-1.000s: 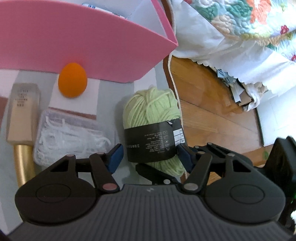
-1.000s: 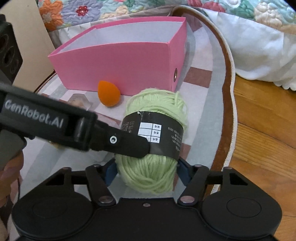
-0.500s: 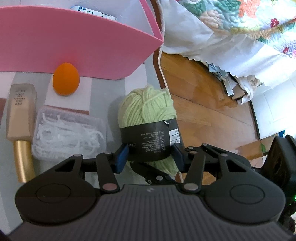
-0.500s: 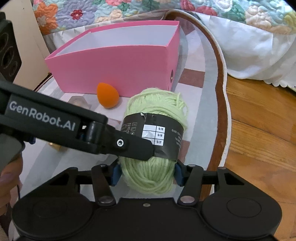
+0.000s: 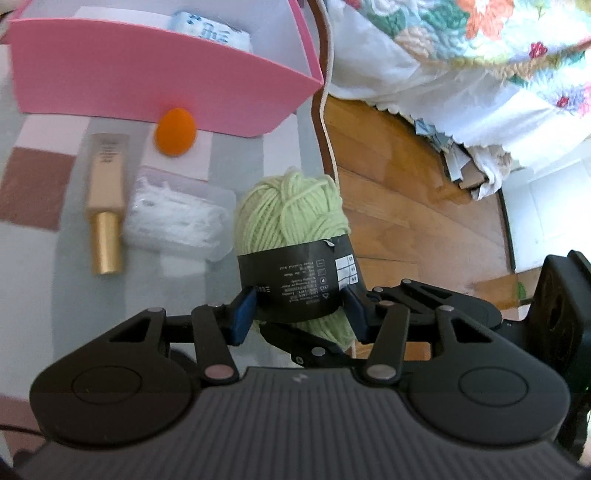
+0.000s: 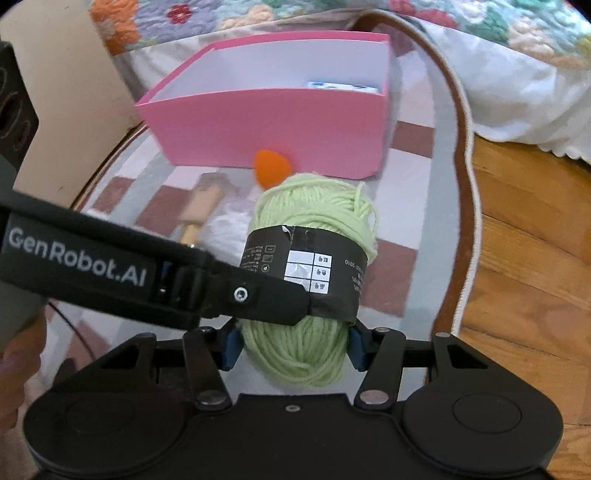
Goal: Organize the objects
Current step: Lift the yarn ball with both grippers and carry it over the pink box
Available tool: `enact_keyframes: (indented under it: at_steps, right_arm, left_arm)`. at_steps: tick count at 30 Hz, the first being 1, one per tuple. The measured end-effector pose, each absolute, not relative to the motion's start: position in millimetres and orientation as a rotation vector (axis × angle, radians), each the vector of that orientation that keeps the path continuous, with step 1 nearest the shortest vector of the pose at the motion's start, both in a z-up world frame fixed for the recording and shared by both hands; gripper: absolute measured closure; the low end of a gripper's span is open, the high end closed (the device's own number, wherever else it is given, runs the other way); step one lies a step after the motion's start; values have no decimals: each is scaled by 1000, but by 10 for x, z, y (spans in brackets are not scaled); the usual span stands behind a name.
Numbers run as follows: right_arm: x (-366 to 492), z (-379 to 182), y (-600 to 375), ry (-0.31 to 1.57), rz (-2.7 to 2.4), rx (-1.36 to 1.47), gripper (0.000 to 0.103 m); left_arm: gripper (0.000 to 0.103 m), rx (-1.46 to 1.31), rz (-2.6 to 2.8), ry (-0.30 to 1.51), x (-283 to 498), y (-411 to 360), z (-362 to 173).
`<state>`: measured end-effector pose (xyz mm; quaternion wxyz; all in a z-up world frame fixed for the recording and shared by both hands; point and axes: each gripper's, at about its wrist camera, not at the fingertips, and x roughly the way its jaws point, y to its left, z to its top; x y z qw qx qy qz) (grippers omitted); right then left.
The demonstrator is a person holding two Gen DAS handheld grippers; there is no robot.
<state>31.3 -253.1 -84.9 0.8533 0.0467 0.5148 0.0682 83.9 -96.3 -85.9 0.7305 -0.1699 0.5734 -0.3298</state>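
- pale green yarn ball (image 5: pixel 291 218) with a black paper band (image 6: pixel 303 273) hangs in front of the pink box (image 5: pixel 155 74), held off the mat by both tools at once.
- the left gripper (image 5: pixel 300 310) clamps the banded middle of the yarn ball, its blue pads (image 5: pixel 243 314) pressed against both sides of the band.
- the right gripper (image 6: pixel 291 345) pinches the bare lower end of the yarn ball, blue pads touching the wool on either side.
- in the right wrist view the left tool's black finger lies across the band from the left.
- an orange egg-shaped sponge (image 5: pixel 176 132) sits just in front of the pink box, touching or nearly touching its front wall.
- a beige tube with a gold cap (image 5: pixel 105 199) and a clear packet of white picks (image 5: pixel 177 218) lie side by side nearer than the sponge, in front of the pink box.
- inside the pink box, at its right end, lies a white and blue packet (image 5: pixel 210 31).
- right of the pink box, past the mat's brown edge, is wooden floor (image 5: pixel 399 199) and a floral quilt (image 5: pixel 491 48).
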Motion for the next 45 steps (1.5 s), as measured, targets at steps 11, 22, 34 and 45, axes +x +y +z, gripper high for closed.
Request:
enact_keyframes:
  at_steps: [11,22,34,45]
  right_arm:
    - [185,-392,-2044,1005,256,-15,43]
    - [258,42,-1763,876,330,-90,43]
    - [1093,528,-1684,747,434,-101,43]
    - [2274,366,-1945,785,509,53,43]
  left_arm:
    - [53,-358,-649,1152,604,-505,-295]
    - [53,-313,-610,1047,692,-278,239]
    - [53,-263,-542,906,1432,-17,833]
    - [51,-178,-469,983,2566,-192,607]
